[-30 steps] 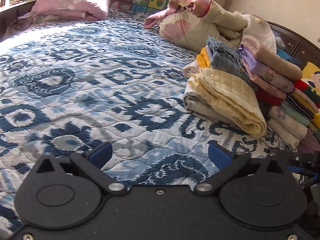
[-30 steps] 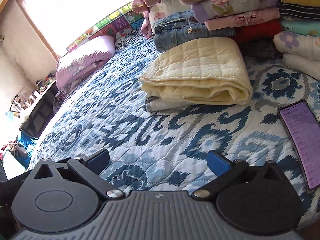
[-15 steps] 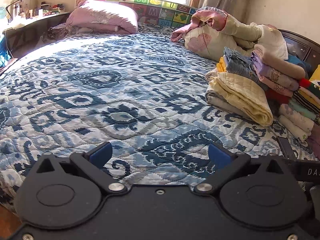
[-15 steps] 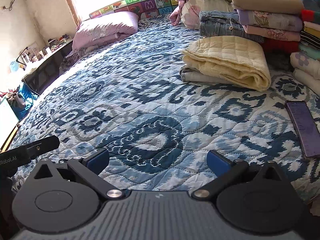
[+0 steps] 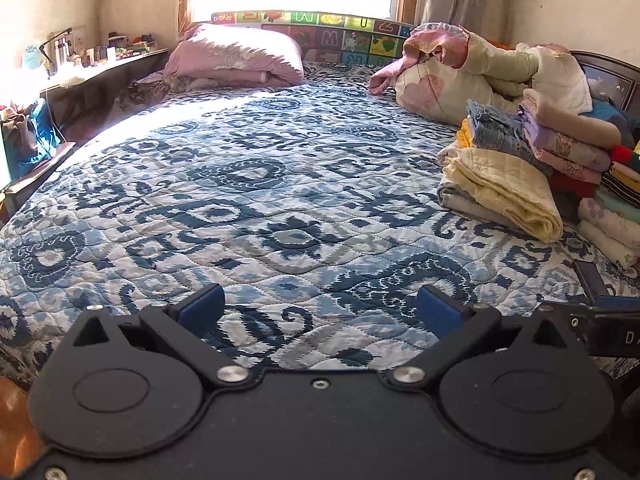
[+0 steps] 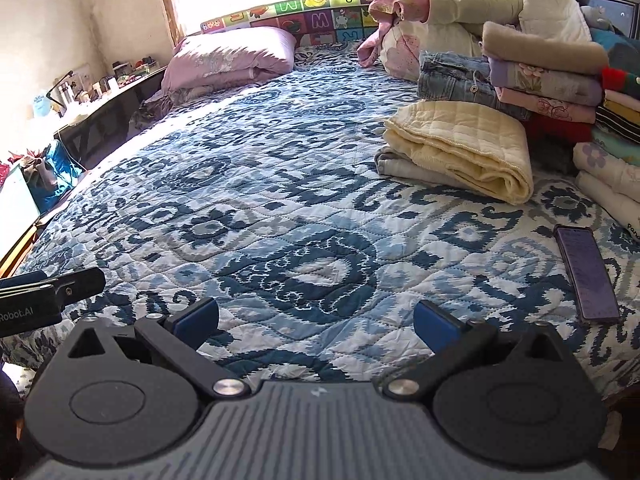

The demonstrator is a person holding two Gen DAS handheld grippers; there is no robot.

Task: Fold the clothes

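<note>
A folded cream quilted garment (image 5: 504, 190) (image 6: 460, 148) lies on the blue patterned bedspread (image 5: 248, 200) (image 6: 248, 200) at the right. Behind it rise stacks of folded clothes (image 5: 560, 136) (image 6: 544, 76), with folded jeans (image 5: 496, 130) (image 6: 452, 76) among them. My left gripper (image 5: 318, 306) hangs open over the near edge of the bed, holding nothing. My right gripper (image 6: 316, 318) is open and empty too, over the same edge. Each gripper's side shows at the rim of the other's view.
A phone (image 6: 586, 274) lies screen-up on the bedspread near the right. A pink pillow (image 5: 236, 58) and a heap of bedding (image 5: 460, 72) sit at the head of the bed. A cluttered dark shelf (image 5: 100, 72) runs along the left wall.
Both grippers have drawn back from the clothes stacks toward the near edge of the bed and tilted up, so the whole bed and window show. Their jaws stayed open.
</note>
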